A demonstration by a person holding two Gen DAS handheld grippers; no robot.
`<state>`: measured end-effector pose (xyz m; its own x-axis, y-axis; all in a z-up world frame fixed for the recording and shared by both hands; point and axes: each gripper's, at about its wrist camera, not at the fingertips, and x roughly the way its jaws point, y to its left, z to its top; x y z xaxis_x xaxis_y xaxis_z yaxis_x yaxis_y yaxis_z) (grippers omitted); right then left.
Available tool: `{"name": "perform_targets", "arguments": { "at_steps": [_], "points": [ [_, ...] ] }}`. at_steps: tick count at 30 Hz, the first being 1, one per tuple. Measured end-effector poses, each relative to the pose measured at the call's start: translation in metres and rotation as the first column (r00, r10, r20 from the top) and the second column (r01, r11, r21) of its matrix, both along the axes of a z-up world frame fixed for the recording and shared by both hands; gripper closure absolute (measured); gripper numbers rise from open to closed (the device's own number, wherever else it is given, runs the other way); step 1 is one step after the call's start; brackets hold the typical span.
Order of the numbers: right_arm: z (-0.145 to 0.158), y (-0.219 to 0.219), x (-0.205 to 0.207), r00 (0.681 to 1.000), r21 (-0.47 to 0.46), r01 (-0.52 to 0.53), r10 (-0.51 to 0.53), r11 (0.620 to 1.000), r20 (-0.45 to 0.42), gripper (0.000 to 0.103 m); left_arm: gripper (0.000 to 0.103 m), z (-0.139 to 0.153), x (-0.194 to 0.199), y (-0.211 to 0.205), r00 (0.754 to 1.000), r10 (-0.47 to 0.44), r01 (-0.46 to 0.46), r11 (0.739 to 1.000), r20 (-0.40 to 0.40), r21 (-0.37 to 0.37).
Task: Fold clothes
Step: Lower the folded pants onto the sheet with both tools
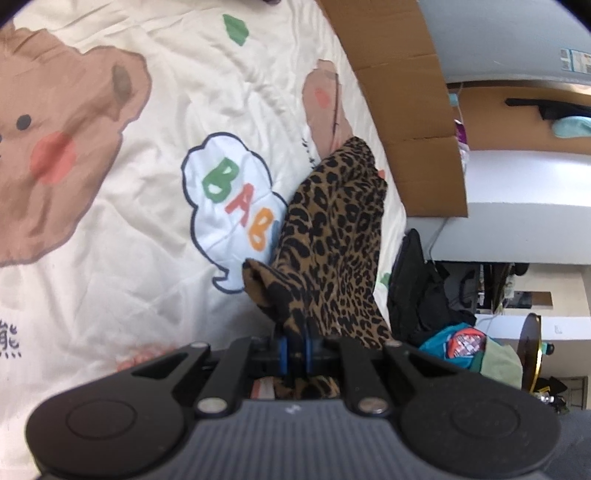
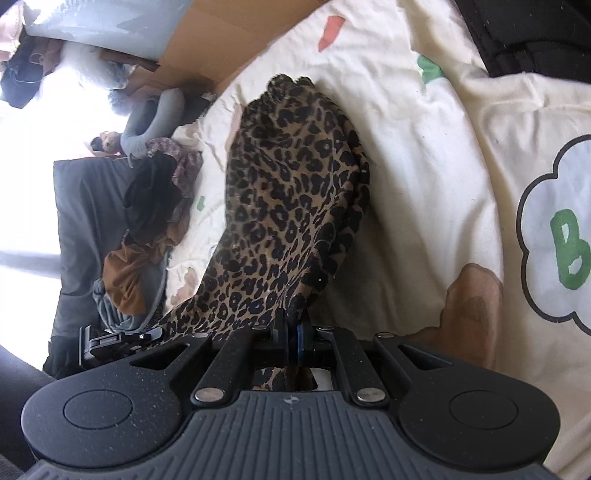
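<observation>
A leopard-print garment [image 1: 332, 236] hangs stretched above a cream bedsheet [image 1: 129, 221] printed with bears and a "BABY" cloud. My left gripper [image 1: 295, 347] is shut on one bunched edge of it, the cloth pinched between the blue pads and trailing away to the upper right. In the right wrist view the same leopard-print garment [image 2: 288, 192] runs up from my right gripper [image 2: 293, 339], which is shut on another edge. The far end of the cloth rests on the bedsheet [image 2: 424, 166]. The other gripper [image 2: 110, 341] shows at the lower left.
Brown cardboard [image 1: 406, 110] stands along the bed's far side. A pile of dark and brown clothes [image 2: 147, 229] lies at the bed's edge. A black bag [image 1: 417, 288] and a teal item [image 1: 454, 339] sit beside the bed. A black object [image 2: 535, 33] lies at the upper right.
</observation>
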<state>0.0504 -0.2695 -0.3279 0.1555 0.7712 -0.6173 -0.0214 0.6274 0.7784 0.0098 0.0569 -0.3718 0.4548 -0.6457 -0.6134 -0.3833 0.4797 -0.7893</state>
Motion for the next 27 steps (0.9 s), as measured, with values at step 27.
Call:
{"name": "perform_targets", "arguments": {
  "at_steps": [27],
  "points": [
    [0.027,0.000,0.055,0.989,0.030,0.050,-0.053,0.998,0.137,0.101,0.094,0.059,0.070,0.005,0.977,0.039,-0.040,0.999,0.209,0.000]
  ]
}}
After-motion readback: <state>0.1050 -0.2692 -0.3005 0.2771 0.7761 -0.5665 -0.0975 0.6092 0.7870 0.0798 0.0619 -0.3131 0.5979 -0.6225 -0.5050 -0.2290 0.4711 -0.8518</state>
